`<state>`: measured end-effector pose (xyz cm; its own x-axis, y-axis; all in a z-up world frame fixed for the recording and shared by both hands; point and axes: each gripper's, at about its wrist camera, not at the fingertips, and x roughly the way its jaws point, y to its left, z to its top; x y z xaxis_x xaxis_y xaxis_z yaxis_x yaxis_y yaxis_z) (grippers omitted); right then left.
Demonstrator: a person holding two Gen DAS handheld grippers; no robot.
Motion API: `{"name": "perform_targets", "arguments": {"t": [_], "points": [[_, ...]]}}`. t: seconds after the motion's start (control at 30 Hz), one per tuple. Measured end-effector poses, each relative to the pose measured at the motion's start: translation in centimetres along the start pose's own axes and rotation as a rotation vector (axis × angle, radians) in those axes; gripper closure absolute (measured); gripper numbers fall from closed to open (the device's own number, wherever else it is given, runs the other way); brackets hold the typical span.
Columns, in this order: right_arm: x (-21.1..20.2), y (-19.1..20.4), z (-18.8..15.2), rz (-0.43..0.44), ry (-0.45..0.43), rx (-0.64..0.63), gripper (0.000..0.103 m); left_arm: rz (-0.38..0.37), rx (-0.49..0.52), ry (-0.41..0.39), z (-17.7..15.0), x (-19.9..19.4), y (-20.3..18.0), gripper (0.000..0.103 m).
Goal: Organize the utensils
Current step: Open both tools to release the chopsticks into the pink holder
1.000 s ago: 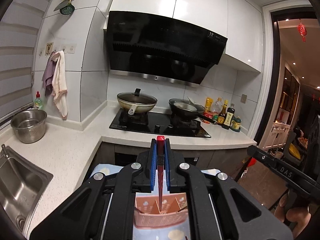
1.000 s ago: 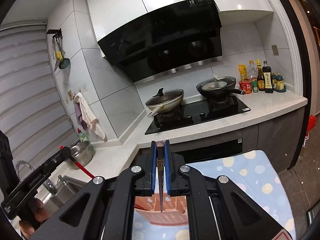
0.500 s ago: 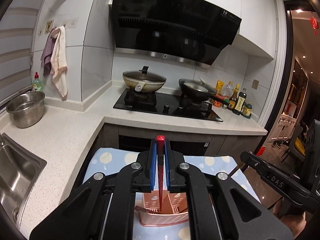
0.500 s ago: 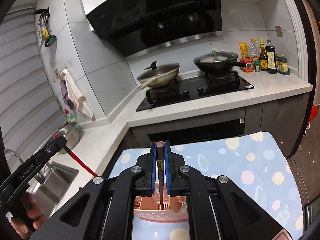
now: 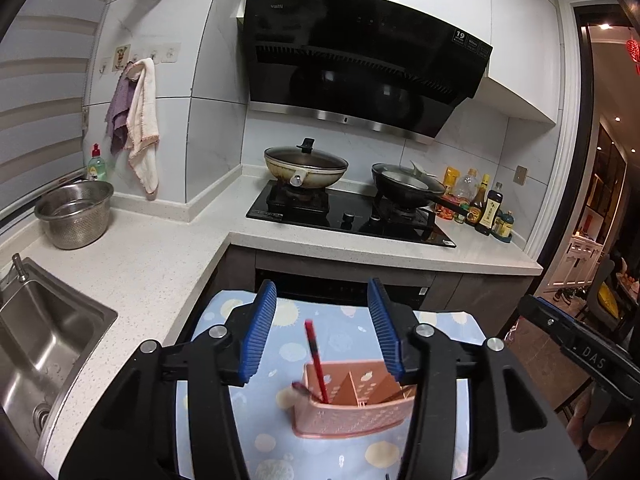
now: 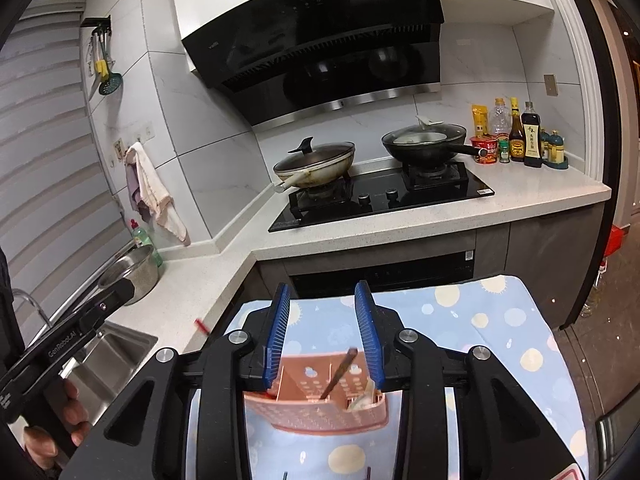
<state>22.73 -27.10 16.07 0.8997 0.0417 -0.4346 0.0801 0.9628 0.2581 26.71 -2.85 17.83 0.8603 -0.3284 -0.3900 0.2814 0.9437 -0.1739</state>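
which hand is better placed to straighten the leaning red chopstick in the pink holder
Left, probably: the red chopstick leans between the left gripper's opening jaws, over the pink holder. The right gripper frames a dark utensil instead.

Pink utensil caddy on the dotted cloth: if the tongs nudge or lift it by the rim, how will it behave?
The pink utensil caddy is perforated, thin-walled plastic, so probably light. It sits on a blue dotted cloth, so a push may drag or bunch the cloth rather than slide it cleanly. The red chopstick leans tall above the rim, so tilting may tip it out.

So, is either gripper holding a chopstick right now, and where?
Neither. Both sets of jaws are opening; the red chopstick and dark chopstick stand free in the pink holder.
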Motion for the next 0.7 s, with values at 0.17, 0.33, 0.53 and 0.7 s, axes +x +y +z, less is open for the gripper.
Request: {"name": "perform_targets", "arguments": {"t": [0.17, 0.33, 0.53, 0.7], "points": [[-3.0, 0.0, -4.3, -0.039, 0.051, -0.046, 0.069, 0.014, 0.007, 0.046, -3.0, -2.4, 0.7, 0.055], [-5.4, -0.5, -9.8, -0.067, 0.148, -0.065, 0.069, 0.025, 0.008, 0.138, -8.0, -4.3, 1.3, 0.055], [-7.4, -1.7, -16.4, -0.091, 0.255, -0.033, 0.069, 0.005, 0.008, 0.244, -14.2, -6.4, 1.3, 0.055], [-8.2, -2.0, -22.0, -0.123, 0.344, -0.024, 0.069, -0.009, -0.008, 0.332, -19.4, -7.6, 0.9, 0.055]]}}
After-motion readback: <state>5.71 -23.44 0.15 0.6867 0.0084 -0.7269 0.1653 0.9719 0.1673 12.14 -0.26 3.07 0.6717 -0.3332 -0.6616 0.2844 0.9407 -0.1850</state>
